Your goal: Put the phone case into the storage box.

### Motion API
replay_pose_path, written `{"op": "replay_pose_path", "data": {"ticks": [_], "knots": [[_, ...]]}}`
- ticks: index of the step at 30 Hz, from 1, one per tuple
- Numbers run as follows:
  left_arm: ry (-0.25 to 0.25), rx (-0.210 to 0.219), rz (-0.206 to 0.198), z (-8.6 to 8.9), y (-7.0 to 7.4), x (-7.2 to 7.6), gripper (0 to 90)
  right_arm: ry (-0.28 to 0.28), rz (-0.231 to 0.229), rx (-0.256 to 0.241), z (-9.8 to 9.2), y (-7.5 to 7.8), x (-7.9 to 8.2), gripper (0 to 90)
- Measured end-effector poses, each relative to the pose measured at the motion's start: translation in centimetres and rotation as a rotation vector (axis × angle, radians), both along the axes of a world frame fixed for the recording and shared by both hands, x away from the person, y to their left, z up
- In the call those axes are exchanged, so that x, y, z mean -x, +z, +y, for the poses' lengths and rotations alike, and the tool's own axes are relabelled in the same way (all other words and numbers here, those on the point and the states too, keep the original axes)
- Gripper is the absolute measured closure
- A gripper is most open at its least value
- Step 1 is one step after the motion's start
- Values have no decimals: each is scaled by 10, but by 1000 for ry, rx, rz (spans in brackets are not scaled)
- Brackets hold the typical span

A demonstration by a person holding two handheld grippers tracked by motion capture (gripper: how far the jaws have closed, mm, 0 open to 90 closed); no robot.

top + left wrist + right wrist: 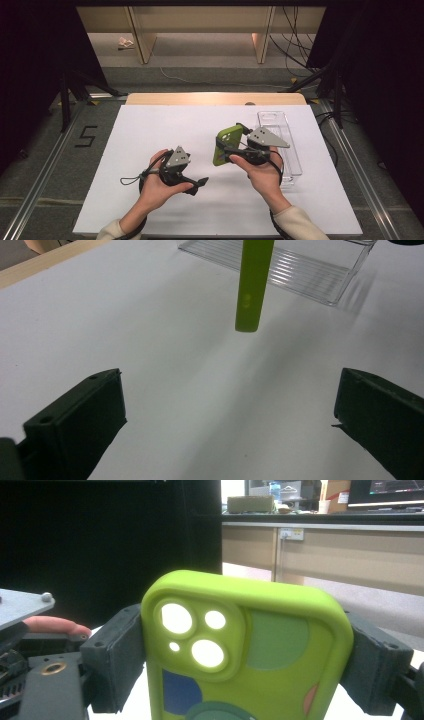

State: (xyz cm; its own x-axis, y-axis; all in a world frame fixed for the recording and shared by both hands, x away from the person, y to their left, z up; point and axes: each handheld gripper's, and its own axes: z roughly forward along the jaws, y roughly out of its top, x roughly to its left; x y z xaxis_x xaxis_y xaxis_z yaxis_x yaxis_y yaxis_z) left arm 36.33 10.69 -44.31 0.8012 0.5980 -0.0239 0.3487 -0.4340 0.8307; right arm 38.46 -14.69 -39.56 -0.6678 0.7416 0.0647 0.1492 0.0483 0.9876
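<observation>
A lime-green phone case with round camera holes hangs above the white table top, clamped by its side edges in my right gripper. In the right gripper view the case stands upright between both jaws, its camera cut-outs at upper left. My left gripper is held low over the table at centre-left, open with nothing between its jaws. From the left gripper view the case shows edge-on ahead, off the surface, with my left gripper spread wide below it.
A clear plastic tray lies on the white table top at the right, behind the right hand; it appears as a ribbed tray beyond the case. A wooden table edge runs along the back. Shelving and cables stand beyond.
</observation>
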Motion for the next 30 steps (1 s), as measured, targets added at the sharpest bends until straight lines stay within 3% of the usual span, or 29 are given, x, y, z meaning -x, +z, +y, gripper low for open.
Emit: {"op": "replay_pose_path", "data": {"ticks": [7, 19, 24, 30], "knots": [[4, 3, -27, 11, 5, 2, 0, -17, -8, -9, -6, 3, -2, 173], [28, -15, -22, 33, 7, 3, 5, -56, -12, -25, -21, 10, -6, 173], [19, -46, -11, 40, 7, 3, 5, -77, -13, -32, -28, 12, -8, 173], [37, -42, -3, 46, 4, 4, 5, -98, -18, -37, -34, 14, -10, 173]]}}
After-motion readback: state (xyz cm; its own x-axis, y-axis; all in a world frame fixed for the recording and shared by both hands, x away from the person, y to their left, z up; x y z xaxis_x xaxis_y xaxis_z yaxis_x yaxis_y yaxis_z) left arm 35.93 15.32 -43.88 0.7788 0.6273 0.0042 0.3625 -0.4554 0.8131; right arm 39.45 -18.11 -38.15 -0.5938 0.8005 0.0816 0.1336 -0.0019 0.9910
